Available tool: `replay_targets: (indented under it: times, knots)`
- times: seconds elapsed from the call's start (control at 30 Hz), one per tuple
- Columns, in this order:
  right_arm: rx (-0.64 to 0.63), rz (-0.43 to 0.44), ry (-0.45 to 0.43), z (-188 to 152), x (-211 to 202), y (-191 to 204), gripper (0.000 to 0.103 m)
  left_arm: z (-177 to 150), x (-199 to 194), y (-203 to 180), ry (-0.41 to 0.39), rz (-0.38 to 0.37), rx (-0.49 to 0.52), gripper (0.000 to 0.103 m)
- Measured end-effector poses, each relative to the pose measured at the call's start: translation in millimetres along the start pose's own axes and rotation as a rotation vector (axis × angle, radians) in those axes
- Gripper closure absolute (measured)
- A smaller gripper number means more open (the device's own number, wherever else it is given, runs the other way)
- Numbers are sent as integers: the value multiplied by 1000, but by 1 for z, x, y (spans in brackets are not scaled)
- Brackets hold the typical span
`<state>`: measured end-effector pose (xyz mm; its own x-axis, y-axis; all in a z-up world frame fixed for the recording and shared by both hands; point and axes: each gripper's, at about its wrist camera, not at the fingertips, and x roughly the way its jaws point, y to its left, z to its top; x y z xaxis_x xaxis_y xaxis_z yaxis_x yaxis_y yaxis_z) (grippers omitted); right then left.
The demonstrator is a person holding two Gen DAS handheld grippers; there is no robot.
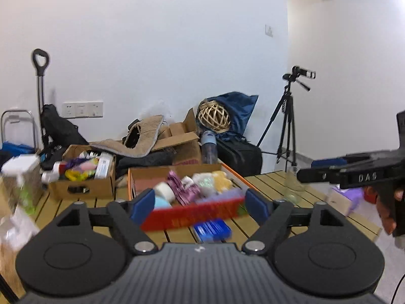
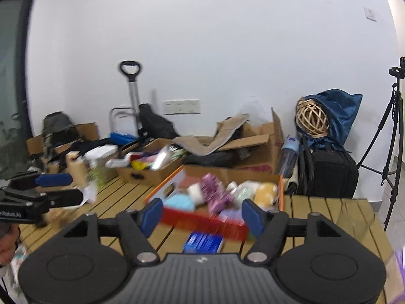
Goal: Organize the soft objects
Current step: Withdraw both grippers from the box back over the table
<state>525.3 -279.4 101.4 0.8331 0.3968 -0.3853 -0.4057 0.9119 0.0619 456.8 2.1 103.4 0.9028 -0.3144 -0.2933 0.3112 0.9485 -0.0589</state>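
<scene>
Two views, both motion-blurred, so fine detail stays uncertain.

Left wrist view: left gripper (image 1: 200, 204) spread wide, blue pads apart, nothing between them. Beyond the fingertips, on the slatted wooden table (image 1: 268, 182), a shallow red-fronted box (image 1: 192, 219) with orange side walls, filled with soft objects (image 1: 200, 186): white roll, pale blue piece, purple patterned bundle, white and yellow fluffy pieces. Just before the box front, a blue packet (image 1: 212, 229) flat on the slats. Farther left, a cardboard box (image 1: 83, 177) of mixed bits. At far right, right gripper (image 1: 319, 174) seen side-on, a hand (image 1: 387, 215) below it; jaw gap not readable from this angle. Near its tip, a clear glass jar (image 1: 293, 185).

Right wrist view: right gripper (image 2: 202, 215) likewise unclenched, pads apart, empty. Same red-fronted box (image 2: 202, 221) ahead with the soft objects (image 2: 217, 193) piled inside; blue packet (image 2: 203, 243) just in front, close to the jaws. At left edge, left gripper (image 2: 62, 188), blue pads parted, holding nothing.

Judged step: between picks, with most soft pieces apparently already boxed. To do it well: pick one target before descending, slow down on approach, come in from above with jaws straddling the piece, close gently enough not to drag neighbours out, keep the two grippers well apart, and avoid nudging the glass jar at the table edge.
</scene>
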Motion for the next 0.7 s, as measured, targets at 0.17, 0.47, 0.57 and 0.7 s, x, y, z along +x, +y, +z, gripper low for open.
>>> replay_targets:
  times: [0.17, 0.47, 0.57, 0.7]
  knots:
    - [-45, 2, -21, -82, -57, 34, 28, -70, -62, -40, 0, 27, 45, 10]
    - [19, 8, 2, -159, -96, 51, 24, -110, -79, -64, 52, 29, 37, 9]
    - [67, 30, 4, -163, -88, 45, 26, -111, -64, -58, 62, 32, 10, 9]
    - [143, 31, 32, -160, -55, 29, 37, -111, -27, -43, 112, 35, -36, 9]
